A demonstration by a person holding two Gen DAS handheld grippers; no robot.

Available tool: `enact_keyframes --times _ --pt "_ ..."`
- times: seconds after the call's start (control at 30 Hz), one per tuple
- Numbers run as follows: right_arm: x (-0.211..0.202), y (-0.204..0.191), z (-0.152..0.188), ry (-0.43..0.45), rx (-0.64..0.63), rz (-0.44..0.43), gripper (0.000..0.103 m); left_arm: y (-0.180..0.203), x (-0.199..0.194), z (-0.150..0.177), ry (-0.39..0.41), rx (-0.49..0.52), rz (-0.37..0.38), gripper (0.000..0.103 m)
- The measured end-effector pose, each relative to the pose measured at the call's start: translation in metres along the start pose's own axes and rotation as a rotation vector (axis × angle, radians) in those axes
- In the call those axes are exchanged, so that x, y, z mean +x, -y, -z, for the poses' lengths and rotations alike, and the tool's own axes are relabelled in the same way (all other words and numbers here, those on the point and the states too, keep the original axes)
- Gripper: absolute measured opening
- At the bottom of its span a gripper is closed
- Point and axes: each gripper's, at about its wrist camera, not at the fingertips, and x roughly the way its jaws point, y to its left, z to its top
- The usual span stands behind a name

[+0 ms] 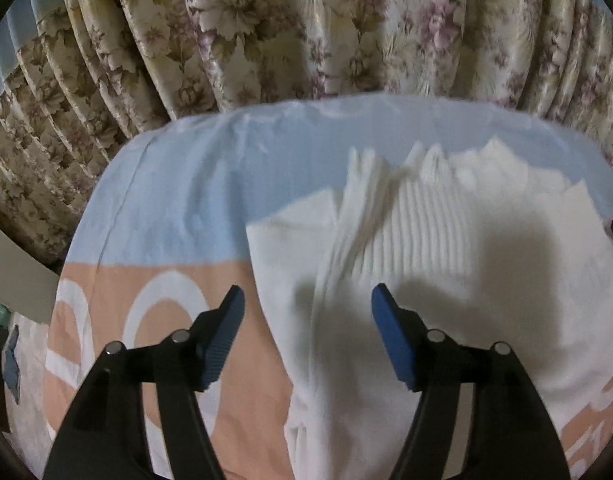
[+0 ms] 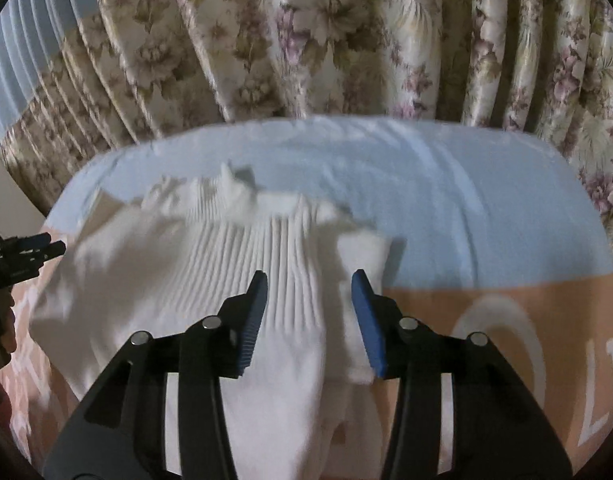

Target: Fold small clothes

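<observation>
Left wrist view
Left claw [image 1: 308,298]: nearest the lens; its blue pads are set wide apart and nothing is held. It hangs over the garment's left edge, tilted downward.
Left pad [image 1: 222,340]: seen over the peach part of the bed cover, clear of the cloth.
Right pad [image 1: 394,340]: seen over the white cloth; contact cannot be told.
White garment [image 1: 446,264]: a small ribbed top lies spread on the bed cover, its ruffled edge at the far side and a folded-in strip along its left side.
Bed cover [image 1: 174,200]: pale blue at the far end, peach with white rings nearer.
Curtain [image 1: 306,28]: floral, hung behind the bed.

Right wrist view
Right claw [image 2: 308,286]: nearest the lens; its pads are held moderately apart and empty, above the garment's right side.
Garment here [image 2: 154,280]: the ribbed middle lies between and beyond the pads; a folded-in flap [image 2: 362,256] rests on the right edge.
Left claw seen from here [image 2: 34,246]: at the garment's far left edge; its opening cannot be told in this view.

Step in hand
Judgement: both side folds appear laid and let go, so a fresh grip for the next fold seems due.
Grip advice: matching corners are best pinched through all layers, so the tucked strips are not pulled open.
Lift advice: both ends are best raised evenly and carried together, so the crease is kept straight.
Risk: soft ribbed cloth may bunch or drag on the cover if it is lifted too low.
</observation>
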Motion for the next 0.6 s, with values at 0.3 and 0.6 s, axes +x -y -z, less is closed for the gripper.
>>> enact_keyframes --times 0.3,0.6 --pt "0.021 -0.01 -0.002 -0.007 -0.041 0.048 0.007 -0.016 0.012 0.014 -0.025 -0.086 0.012 0.067" --pt "0.034 -0.008 -0.007 0.011 -0.122 0.15 0.006 -0.009 0.002 0.035 -0.011 -0.082 -0.026 0.067"
